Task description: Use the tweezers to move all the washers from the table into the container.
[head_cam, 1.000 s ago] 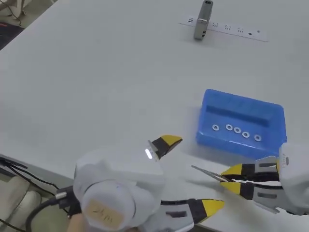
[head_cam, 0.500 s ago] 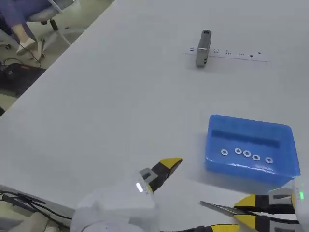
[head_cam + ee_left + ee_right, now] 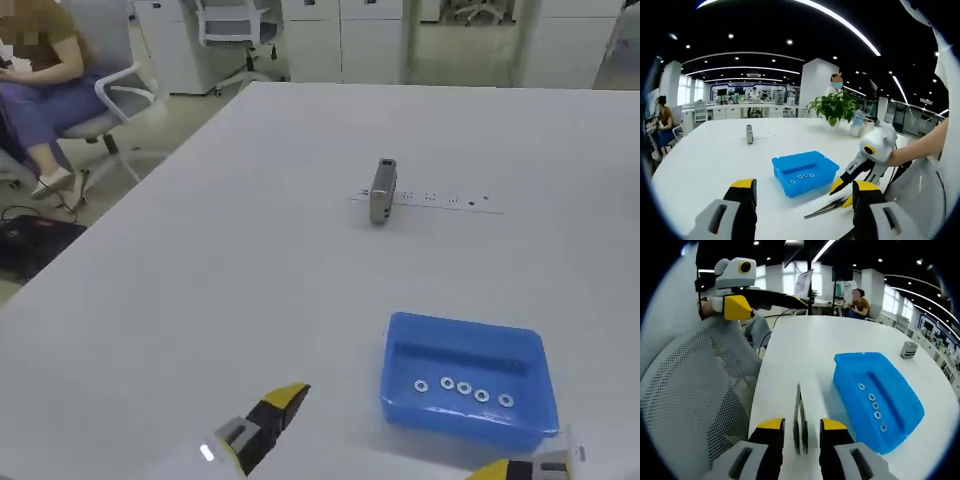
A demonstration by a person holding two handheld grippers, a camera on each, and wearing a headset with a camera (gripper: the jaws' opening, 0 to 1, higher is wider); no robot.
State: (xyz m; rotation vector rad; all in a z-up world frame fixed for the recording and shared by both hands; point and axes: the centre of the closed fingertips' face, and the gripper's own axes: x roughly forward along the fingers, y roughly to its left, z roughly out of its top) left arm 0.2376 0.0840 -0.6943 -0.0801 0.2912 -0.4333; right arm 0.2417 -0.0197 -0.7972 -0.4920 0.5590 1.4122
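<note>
A blue container (image 3: 465, 385) stands on the white table (image 3: 250, 270) with several washers (image 3: 462, 388) in a row inside it. My right gripper (image 3: 802, 429) is shut on the metal tweezers (image 3: 800, 412), whose tips point along the table just left of the container (image 3: 877, 400). My left gripper (image 3: 802, 202) is open with nothing between its jaws, near the front edge and left of the container (image 3: 805, 172). One of its yellow fingertips (image 3: 285, 398) pokes up at the bottom of the head view. No washer lies loose on the table that I can see.
A white power strip (image 3: 430, 199) with a grey block (image 3: 383, 190) on it lies at the far middle of the table. A person sits on an office chair (image 3: 100, 110) beyond the left edge. A mesh chair back (image 3: 685, 390) is close behind me.
The head camera has tilted up, so the container and both grippers sit lower in the picture. The washers stay in the container. Both grippers keep their states.
</note>
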